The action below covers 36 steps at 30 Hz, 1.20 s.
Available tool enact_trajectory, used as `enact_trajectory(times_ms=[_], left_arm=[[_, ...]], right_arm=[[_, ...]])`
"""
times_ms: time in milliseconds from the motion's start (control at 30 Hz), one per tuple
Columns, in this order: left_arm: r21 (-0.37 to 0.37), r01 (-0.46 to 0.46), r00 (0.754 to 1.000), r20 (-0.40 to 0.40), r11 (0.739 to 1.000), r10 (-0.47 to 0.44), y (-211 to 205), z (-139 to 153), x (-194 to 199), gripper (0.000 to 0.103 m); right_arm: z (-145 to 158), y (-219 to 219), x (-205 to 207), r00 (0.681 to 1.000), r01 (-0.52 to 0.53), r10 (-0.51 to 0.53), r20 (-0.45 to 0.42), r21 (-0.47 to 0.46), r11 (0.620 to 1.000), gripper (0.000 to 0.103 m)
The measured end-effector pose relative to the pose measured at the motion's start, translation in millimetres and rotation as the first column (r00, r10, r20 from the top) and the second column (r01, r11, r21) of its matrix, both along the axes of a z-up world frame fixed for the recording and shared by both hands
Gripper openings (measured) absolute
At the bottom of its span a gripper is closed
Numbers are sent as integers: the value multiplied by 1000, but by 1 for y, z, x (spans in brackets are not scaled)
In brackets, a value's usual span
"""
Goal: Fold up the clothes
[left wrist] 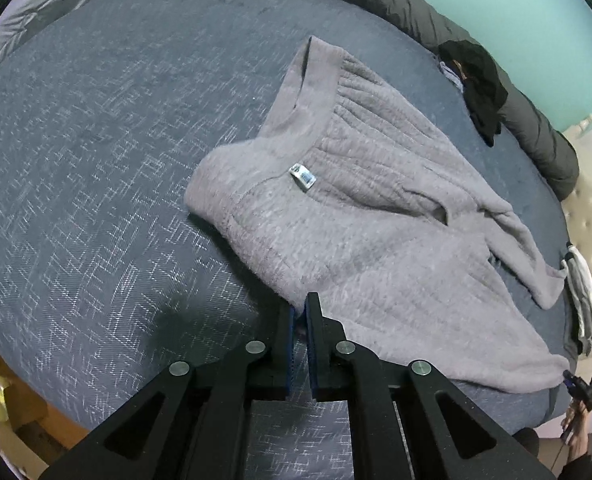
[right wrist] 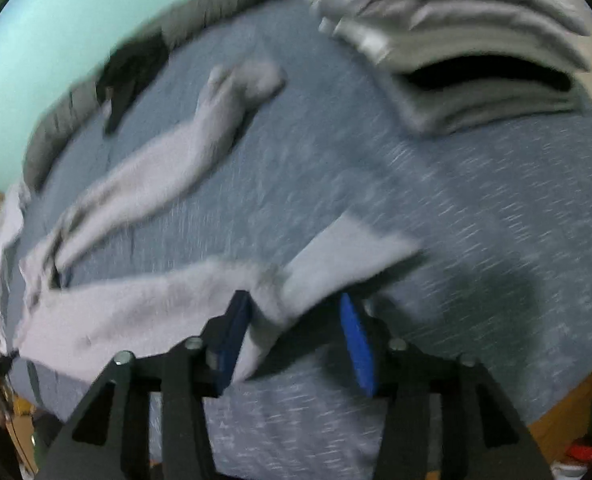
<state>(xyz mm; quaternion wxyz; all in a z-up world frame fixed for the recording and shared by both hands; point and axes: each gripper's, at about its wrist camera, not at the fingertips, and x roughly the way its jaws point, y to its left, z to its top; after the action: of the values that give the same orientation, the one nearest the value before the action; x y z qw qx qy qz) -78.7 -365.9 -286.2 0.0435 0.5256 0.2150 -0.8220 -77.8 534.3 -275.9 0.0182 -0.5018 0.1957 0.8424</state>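
A fuzzy grey sweater (left wrist: 356, 220) lies spread on the blue-grey bed (left wrist: 96, 140), neck hole to the upper left and a white label (left wrist: 302, 176) on top. My left gripper (left wrist: 301, 304) sits at the sweater's near edge. Its blue pads stand a slim gap apart and I see no cloth pinched between them. In the blurred right wrist view the sweater (right wrist: 136, 304) stretches leftward and one sleeve (right wrist: 184, 148) trails toward the far side. My right gripper (right wrist: 292, 296) is open. A corner of the sweater hangs between its fingers against the left pad, clear of the right pad.
A dark quilted cover (left wrist: 416, 12) runs along the far bed edge with a black garment (left wrist: 480, 84) on it. A stack of folded clothes (right wrist: 456, 20) sits at the back right. A folded grey-white item (left wrist: 584, 296) lies by the headboard. The wooden bed frame (right wrist: 568, 408) shows below.
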Motion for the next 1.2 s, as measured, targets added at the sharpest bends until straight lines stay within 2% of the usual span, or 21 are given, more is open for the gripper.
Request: enact_trajectory(times_ms=[133, 267, 500, 567, 700, 833, 900, 967, 1033, 1200], left_arm=[[-44, 26, 999, -29, 999, -28, 12, 11, -4, 16], [-62, 74, 995, -62, 995, -78, 31, 20, -12, 19], [-71, 169, 983, -61, 983, -173, 70, 21, -25, 25], [-60, 173, 983, -58, 983, -177, 75, 18, -28, 25], [-54, 173, 984, -38, 983, -175, 82, 9, -33, 27], [-55, 161, 987, -10, 985, -161, 84, -1, -35, 27], [-57, 161, 987, 1, 985, -161, 86, -4, -36, 27], [-60, 166, 986, 10, 984, -166, 88, -6, -38, 27], [-62, 175, 985, 16, 983, -174, 91, -7, -39, 27], [-63, 188, 982, 10, 980, -187, 99, -4, -43, 27]], right_arm=[[7, 24, 9, 998, 67, -67, -22, 3, 998, 54], [0, 25, 15, 998, 69, -69, -17, -4, 998, 54], [-25, 40, 25, 994, 112, -111, 19, -44, 993, 55], [-28, 44, 23, 991, 133, -132, 13, -64, 989, 62], [-35, 50, 14, 986, 163, -164, 4, -115, 980, 63], [-42, 41, 0, 991, 132, -132, 14, -87, 987, 62], [-41, 33, -5, 995, 101, -101, 7, -44, 994, 50], [-41, 25, -8, 998, 67, -67, 8, -22, 998, 26], [-41, 19, -10, 999, 41, -41, 13, -5, 999, 16], [-20, 19, -9, 999, 22, -20, -37, 44, 999, 12]])
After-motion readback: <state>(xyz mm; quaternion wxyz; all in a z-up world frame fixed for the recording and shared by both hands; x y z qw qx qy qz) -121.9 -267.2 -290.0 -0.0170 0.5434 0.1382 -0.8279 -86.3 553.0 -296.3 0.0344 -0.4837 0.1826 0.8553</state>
